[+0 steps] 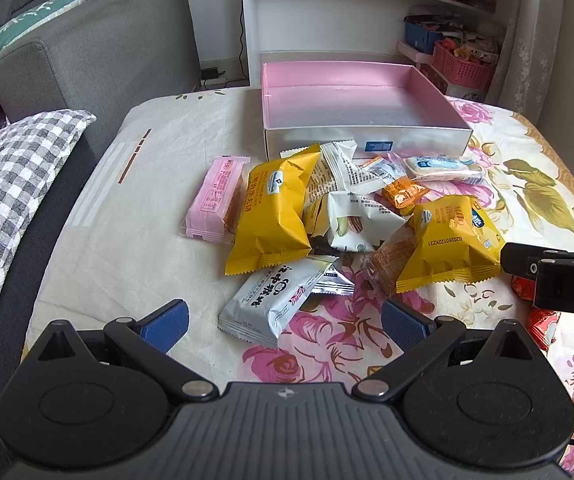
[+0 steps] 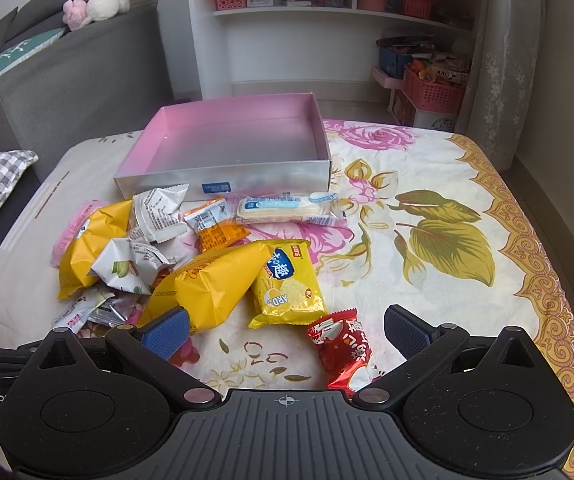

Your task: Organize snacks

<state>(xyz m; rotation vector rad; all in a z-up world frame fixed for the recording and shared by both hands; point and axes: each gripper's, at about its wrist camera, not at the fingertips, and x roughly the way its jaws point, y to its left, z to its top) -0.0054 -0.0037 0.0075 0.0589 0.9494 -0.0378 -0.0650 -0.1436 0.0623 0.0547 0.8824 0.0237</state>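
Note:
A pile of snack packets lies on a floral cloth before an empty pink-lined silver box [image 1: 361, 136] [image 2: 223, 178]. It holds large yellow packets [image 1: 273, 210] [image 2: 207, 284], a pink wafer pack [image 1: 215, 196], white packets [image 1: 357, 218] and a silver-white packet [image 1: 275, 300]. My left gripper [image 1: 285, 322] is open, its fingers straddling the silver-white packet. My right gripper [image 2: 285, 330] is open; a red packet [image 2: 343, 346] lies between its fingers, and a small yellow biscuit pack [image 2: 287, 286] is just beyond.
A grey sofa [image 1: 99, 52] with a checked cushion [image 1: 11, 184] borders the left side. White shelves [image 2: 327, 40] and pink baskets [image 2: 433, 90] stand behind the box. The cloth's bare floral area [image 2: 447, 240] lies to the right. The right gripper's body [image 1: 559, 276] shows at the left view's right edge.

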